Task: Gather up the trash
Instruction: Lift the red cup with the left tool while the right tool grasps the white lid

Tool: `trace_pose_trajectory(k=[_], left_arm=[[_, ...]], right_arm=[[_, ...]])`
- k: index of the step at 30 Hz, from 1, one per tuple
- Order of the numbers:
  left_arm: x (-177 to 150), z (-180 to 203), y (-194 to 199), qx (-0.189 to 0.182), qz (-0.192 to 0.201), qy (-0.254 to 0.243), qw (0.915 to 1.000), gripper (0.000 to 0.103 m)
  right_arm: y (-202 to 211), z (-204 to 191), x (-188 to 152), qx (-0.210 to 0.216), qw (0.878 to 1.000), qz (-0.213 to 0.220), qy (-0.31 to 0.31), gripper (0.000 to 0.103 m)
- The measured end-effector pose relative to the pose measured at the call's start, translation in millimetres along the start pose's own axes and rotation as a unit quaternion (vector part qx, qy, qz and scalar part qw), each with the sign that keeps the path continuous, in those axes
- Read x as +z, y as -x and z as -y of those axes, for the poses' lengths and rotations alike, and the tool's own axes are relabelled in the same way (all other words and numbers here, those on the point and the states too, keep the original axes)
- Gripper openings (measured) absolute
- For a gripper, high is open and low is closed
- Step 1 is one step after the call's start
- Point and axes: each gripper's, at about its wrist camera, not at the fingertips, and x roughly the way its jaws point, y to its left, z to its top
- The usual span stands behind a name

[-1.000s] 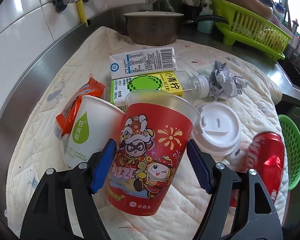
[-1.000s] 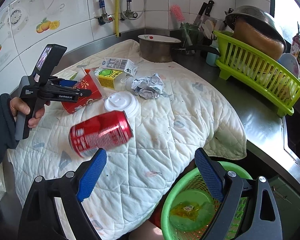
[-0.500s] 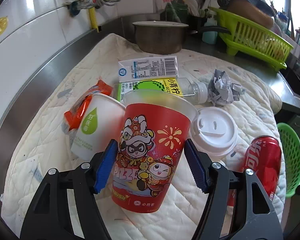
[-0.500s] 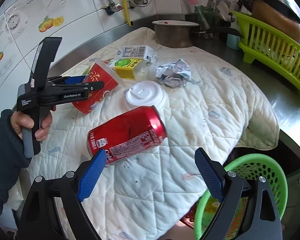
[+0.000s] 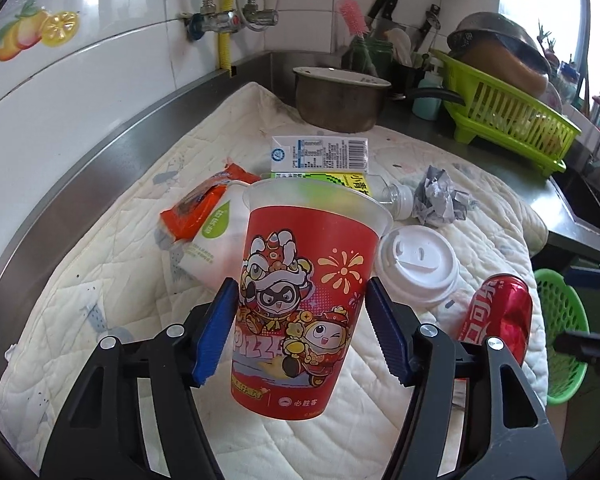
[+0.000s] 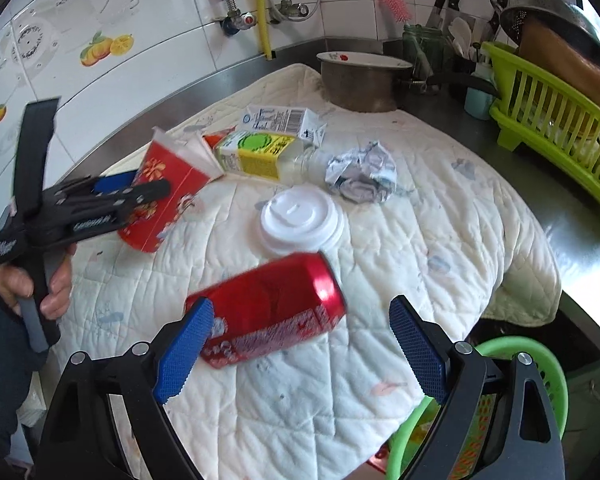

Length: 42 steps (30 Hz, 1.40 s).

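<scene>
A red paper cup [image 5: 300, 312] is held between the narrowed jaws of the left gripper [image 5: 300, 332]. A soda can [image 6: 268, 316] is framed by the right gripper [image 6: 300, 344], jaws wide. Beyond, a lid [image 6: 300, 220], bottle [image 6: 260, 156], carton [image 6: 280, 120] and crumpled paper [image 6: 360, 172] are left uncollected; the green basket [image 6: 540, 360] is almost empty.

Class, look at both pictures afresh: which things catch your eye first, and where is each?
The red cartoon cup sits between the left tool pads. A red soda can lies on the white quilted cloth just ahead of the open right tool, with a green basket below the counter edge.
</scene>
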Motion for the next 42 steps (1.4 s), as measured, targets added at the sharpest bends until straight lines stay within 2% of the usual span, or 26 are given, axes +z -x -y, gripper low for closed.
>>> trace_pose_trajectory(k=[4, 11, 19, 28, 29, 31, 32, 38, 40, 41, 42], left_arm=[[-3.1, -8.7, 17.6, -0.002, 0.016, 0.020, 0.9997, 0.063], [-6.4, -19.5, 42.3, 0.000, 0.036, 0.036, 0.9987, 0.063], [-14.3, -33.8, 53.2, -0.001, 0.042, 0.062, 0.9972, 0.061], [-20.1, -39.8, 52.6, -0.002, 0.039, 0.074, 0.9965, 0.057], [-20.6, -40.0, 52.2, -0.004, 0.038, 0.074, 0.9965, 0.053], [-22.2, -41.7, 50.3, -0.018, 0.030, 0.080, 0.9962, 0.018], [-22.2, -44.3, 46.2, -0.031, 0.019, 0.089, 0.9954, 0.005], [-28.9, -44.7, 28.0, -0.038, -0.007, 0.106, 0.9937, 0.006], [-30.1, -44.3, 24.7, -0.043, -0.015, 0.113, 0.9926, 0.012], [-30.2, -44.0, 23.9, -0.046, -0.016, 0.115, 0.9921, 0.024], [-30.3, -42.4, 23.6, -0.047, -0.017, 0.117, 0.9918, 0.044]], right_arm=[[-13.7, 3.0, 25.0, 0.005, 1.000, -0.005, 0.001, 0.087], [-65.2, -3.1, 56.8, 0.016, 0.998, -0.055, 0.014, 0.086], [-124.0, -18.6, 69.5, 0.002, 0.991, -0.121, 0.061, 0.087], [-159.9, -21.2, 77.8, -0.015, 0.985, -0.155, 0.073, 0.085], [-161.6, -21.5, 78.4, -0.021, 0.984, -0.158, 0.075, 0.081], [-164.5, -21.6, 77.8, -0.028, 0.983, -0.162, 0.078, 0.077], [-164.1, -20.4, 78.0, -0.030, 0.983, -0.161, 0.079, 0.076], [-162.6, -17.8, 75.7, -0.025, 0.986, -0.148, 0.078, 0.075], [-161.0, -17.2, 74.2, -0.024, 0.986, -0.146, 0.076, 0.075], [-159.9, -17.0, 73.3, -0.023, 0.986, -0.144, 0.076, 0.075], [-158.5, -17.0, 71.8, -0.022, 0.987, -0.144, 0.076, 0.075]])
